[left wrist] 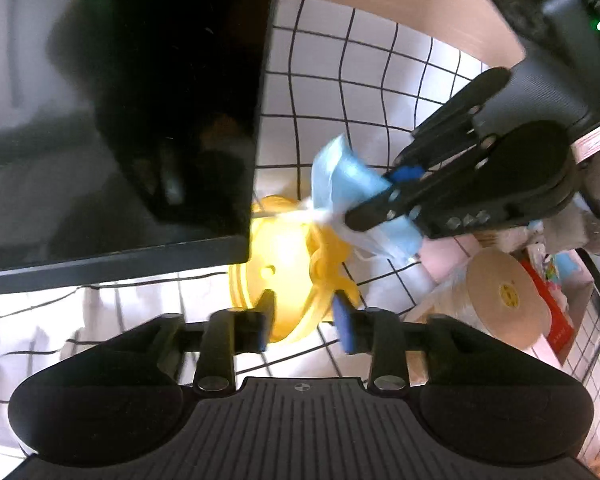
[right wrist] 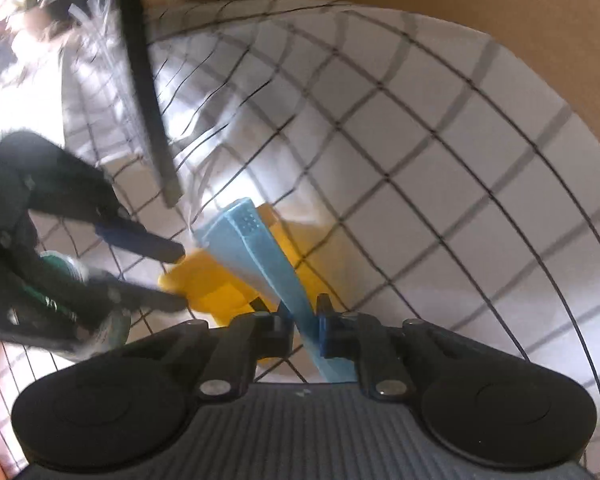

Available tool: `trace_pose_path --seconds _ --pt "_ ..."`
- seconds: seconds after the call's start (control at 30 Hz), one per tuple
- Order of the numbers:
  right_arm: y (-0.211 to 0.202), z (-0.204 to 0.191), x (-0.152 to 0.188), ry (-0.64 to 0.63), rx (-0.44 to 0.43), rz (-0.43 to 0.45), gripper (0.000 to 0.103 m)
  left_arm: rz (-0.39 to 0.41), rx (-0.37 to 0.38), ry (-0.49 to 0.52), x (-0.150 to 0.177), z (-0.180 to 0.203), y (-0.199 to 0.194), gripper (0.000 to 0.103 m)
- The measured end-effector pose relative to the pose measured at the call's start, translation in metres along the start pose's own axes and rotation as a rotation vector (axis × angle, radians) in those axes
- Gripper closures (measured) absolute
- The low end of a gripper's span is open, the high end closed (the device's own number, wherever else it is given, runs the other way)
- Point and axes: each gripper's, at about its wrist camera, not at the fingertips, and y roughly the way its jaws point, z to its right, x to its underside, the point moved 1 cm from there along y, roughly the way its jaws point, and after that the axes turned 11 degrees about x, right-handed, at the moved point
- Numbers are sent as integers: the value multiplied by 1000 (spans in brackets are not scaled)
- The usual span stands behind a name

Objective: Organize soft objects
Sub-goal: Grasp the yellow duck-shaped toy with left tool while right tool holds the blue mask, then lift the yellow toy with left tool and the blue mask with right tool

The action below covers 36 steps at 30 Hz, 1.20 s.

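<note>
Right claw (right wrist: 305, 322) pinches our blue mask (right wrist: 256, 248), whose long axis runs straight out ahead, while our left claw (left wrist: 306, 316), spread and empty, faces the yellow holder (left wrist: 284, 264) underneath.

Looks like a home desk or small home office corner. A big dark monitor (left wrist: 140, 112) stands on a table w/ white cloth w/ black grid lines (left wrist: 364, 92). Beside it a roll of brown tape (left wrist: 508, 300), a grey plush toy (left wrist: 596, 208) and a box of small things (left wrist: 556, 304), i.e. normal household clutter, wood-colour wall (left wrist: 400, 4) behind
</note>
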Motion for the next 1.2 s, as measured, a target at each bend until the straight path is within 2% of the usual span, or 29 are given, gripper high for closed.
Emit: trace_pose_path --seconds 0.13,0.2,0.3,0.47,0.57,0.63,0.67,0.77,0.83,1.0,1.2 --pt "-9 15 5 77 -33 5 93 -9 -15 -33 -11 3 15 60" --pt "-10 16 8 85 -31 8 93 -22 -33 -36 -16 5 20 64" --pt "-9 17 10 99 -43 13 93 -26 -46 -20 -22 14 23 65" --pt "-10 26 15 136 -51 34 93 -74 -110 -51 -26 15 35 68" --pt "-12 32 21 156 -66 44 93 -125 -109 -63 -22 11 44 73" --pt "-8 30 20 166 -77 45 93 -148 -80 -115 -20 4 47 81" --pt "-8 31 22 173 -86 45 93 -150 -62 -159 -18 0 47 81" --pt "-9 29 25 180 -98 45 93 -117 -24 -250 -15 -10 40 82" --pt "-10 26 25 185 -104 45 93 -94 -14 -263 -14 -10 36 82" --pt "-17 16 20 186 -114 56 93 -28 19 -228 -14 -1 19 83" --pt "-61 1 14 173 -100 135 94 77 -15 -149 -14 25 -29 84"
